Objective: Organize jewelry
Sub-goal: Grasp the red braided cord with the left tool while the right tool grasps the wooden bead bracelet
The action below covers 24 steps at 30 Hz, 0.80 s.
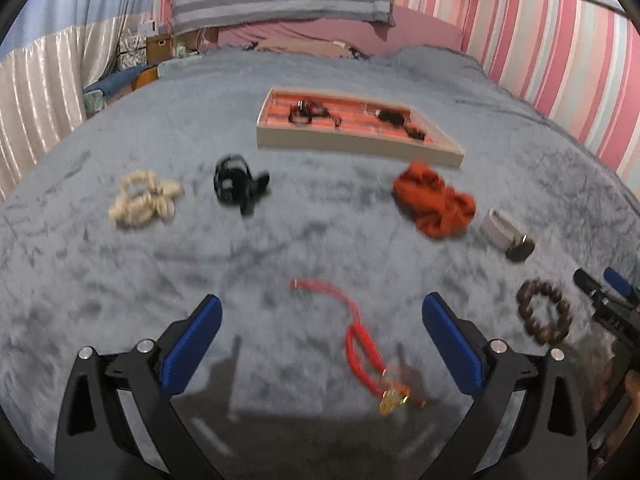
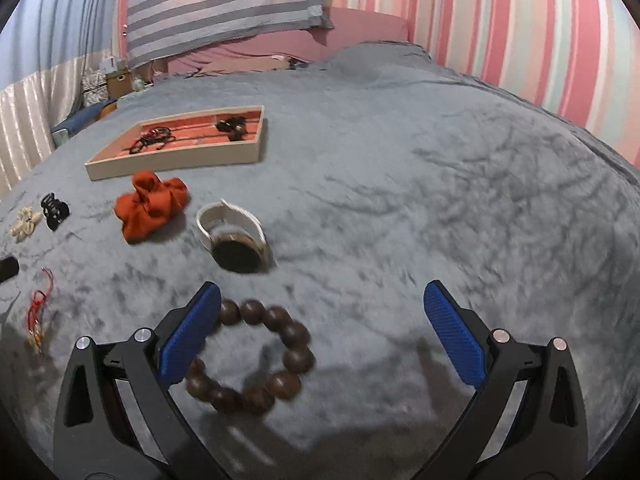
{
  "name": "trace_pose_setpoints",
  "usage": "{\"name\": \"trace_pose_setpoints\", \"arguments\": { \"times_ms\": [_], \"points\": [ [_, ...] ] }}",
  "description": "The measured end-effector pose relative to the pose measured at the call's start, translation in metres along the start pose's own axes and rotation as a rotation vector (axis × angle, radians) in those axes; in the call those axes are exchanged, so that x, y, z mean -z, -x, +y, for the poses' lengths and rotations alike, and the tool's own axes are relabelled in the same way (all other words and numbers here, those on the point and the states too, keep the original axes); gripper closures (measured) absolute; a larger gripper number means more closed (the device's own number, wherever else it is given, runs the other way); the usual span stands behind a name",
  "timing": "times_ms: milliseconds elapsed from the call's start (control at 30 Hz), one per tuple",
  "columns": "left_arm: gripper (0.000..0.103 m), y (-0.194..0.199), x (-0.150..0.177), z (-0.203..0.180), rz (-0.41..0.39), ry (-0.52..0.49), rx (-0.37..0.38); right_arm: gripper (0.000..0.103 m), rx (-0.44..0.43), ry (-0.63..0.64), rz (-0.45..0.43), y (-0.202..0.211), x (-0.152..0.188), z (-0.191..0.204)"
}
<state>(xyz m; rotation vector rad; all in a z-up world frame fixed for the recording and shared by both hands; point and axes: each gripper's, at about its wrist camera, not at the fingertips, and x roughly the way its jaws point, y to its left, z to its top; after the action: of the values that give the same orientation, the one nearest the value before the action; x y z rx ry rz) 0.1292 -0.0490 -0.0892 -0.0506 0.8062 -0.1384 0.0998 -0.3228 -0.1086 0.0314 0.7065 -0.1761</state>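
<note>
Left tongs (image 1: 322, 336) gape over the red cord bracelet (image 1: 360, 344); right tongs (image 2: 322, 332) gape, brown wooden bead bracelet (image 2: 256, 356) at seven o'clock.

A grey blanket (image 1: 320, 232) covers the bed beside pink striped wallpaper (image 2: 520, 32).

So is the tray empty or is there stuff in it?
Not empty. The tray already holds some dark jewelry on its orange lining, in two clumps. The pictures are too blurry to tell what the pieces are.
</note>
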Motion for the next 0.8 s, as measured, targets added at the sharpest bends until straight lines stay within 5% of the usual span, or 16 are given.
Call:
{"name": "trace_pose_setpoints", "arguments": {
  "times_ms": [167,567,700,800],
  "points": [
    [0.005,-0.013,0.016,0.002,0.059,0.02,-0.008,0.004,-0.002,-0.026,0.041,-0.009,0.01,-0.008],
    [0.005,-0.023,0.024,-0.007,0.047,-0.028,-0.039,0.005,0.011,0.012,0.094,-0.022,0.017,0.002],
    [0.007,-0.029,0.023,-0.013,0.054,-0.053,-0.053,0.018,0.003,0.029,0.121,-0.029,0.019,0.005],
    [0.021,-0.034,0.023,-0.015,0.068,-0.063,-0.054,0.027,0.001,0.022,0.14,-0.033,0.02,0.004]
  ]
}}
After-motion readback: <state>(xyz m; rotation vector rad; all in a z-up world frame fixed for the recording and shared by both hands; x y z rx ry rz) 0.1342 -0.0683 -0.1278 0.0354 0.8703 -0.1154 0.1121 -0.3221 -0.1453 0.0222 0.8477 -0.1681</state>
